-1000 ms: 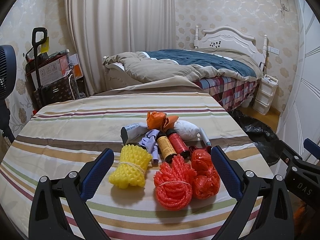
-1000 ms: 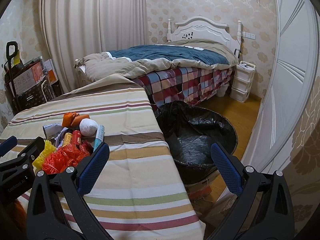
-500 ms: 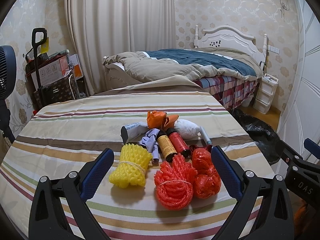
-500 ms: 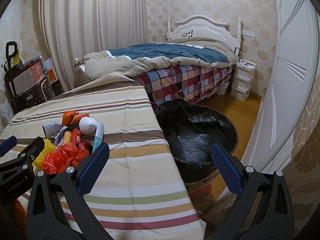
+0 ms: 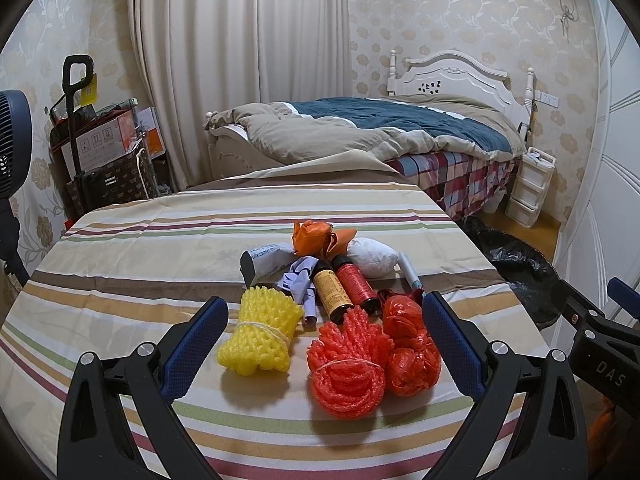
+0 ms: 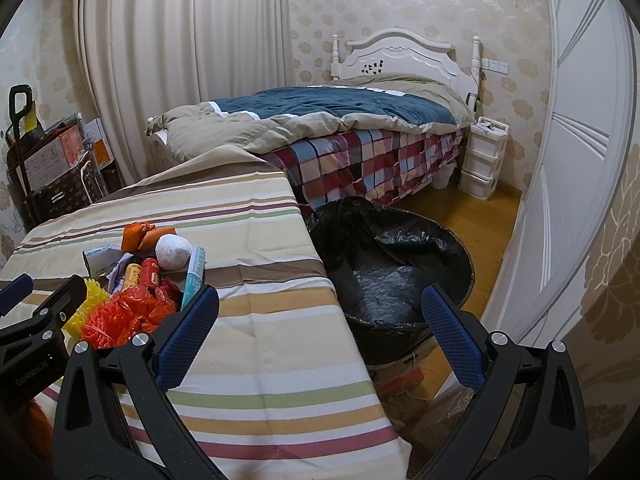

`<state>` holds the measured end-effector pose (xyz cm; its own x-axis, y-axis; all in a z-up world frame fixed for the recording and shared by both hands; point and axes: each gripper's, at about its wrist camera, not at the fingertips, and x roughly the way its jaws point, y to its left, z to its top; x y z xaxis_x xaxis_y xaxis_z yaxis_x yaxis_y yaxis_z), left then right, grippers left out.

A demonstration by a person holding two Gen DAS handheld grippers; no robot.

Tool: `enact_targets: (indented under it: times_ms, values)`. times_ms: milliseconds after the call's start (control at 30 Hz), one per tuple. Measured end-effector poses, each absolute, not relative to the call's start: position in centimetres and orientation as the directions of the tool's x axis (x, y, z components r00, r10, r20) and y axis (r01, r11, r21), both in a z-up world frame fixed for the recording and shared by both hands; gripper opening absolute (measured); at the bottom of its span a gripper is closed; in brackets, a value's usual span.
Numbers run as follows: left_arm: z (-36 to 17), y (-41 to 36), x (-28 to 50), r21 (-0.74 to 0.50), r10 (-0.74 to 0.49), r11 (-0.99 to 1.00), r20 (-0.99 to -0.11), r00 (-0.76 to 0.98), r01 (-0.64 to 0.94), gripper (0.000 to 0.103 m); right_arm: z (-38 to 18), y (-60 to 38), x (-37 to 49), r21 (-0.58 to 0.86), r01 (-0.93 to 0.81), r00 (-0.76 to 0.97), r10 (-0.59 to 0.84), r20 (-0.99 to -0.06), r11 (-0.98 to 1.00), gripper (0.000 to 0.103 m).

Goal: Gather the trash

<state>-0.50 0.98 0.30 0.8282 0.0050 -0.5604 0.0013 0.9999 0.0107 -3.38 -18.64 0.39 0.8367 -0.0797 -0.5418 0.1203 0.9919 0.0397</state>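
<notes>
yellow foam net (image 5: 260,334), striped tablecloth (image 5: 132,264), black bin liner (image 6: 384,248)

My left gripper (image 5: 323,334) is a black plastic frame with two angular arms, each ending in a blue finger pad (image 5: 195,346) with a fine dotted grip texture. Silver round screw heads sit on each arm, two to a side. My right gripper (image 6: 320,330) is built the same: black arms, blue textured pads (image 6: 453,336), paired silver screws. Seen from the left camera, the right tool's black side carries white letters reading "DAS". The left tool's side has small pale lettering too blurred to read.
</notes>
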Motion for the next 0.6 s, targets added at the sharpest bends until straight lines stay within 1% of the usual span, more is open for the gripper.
enact_targets:
  times_ms: [133,400,467,533,600]
  values:
    - [0.1,0.9,-0.5,0.006,-0.007,1.000,-0.562,0.827,0.012,0.097,-0.3,-19.1,-3.4,0.041,0.122,0.835,-0.080,-0.544,0.992,0.099]
    - [-0.5,1.8,-0.3,0.016,0.008,1.000,-0.583,0.812,0.001,0.096,-1.0,-19.1,-3.6,0.031,0.121,0.830,-0.084,-0.552,0.992,0.098]
    - [-0.7,2.1,-0.4,0.028,0.019,1.000,-0.583,0.812,-0.004,0.095,-1.2,-19.1,-3.6,0.033,0.119,0.829,-0.080,-0.554,0.992,0.093]
    - [-0.9,2.7,-0.4,0.034,0.026,0.999,-0.590,0.807,-0.008,0.092,-1.3,-19.0,-3.3,0.038,0.110,0.823,-0.070,-0.563,0.993,0.082]
    - [-1.3,3.3,-0.2,0.034,0.033,0.999,-0.605,0.796,-0.015,0.090,-1.5,-18.9,-3.1,0.045,0.103,0.815,-0.058,-0.577,0.994,0.081]
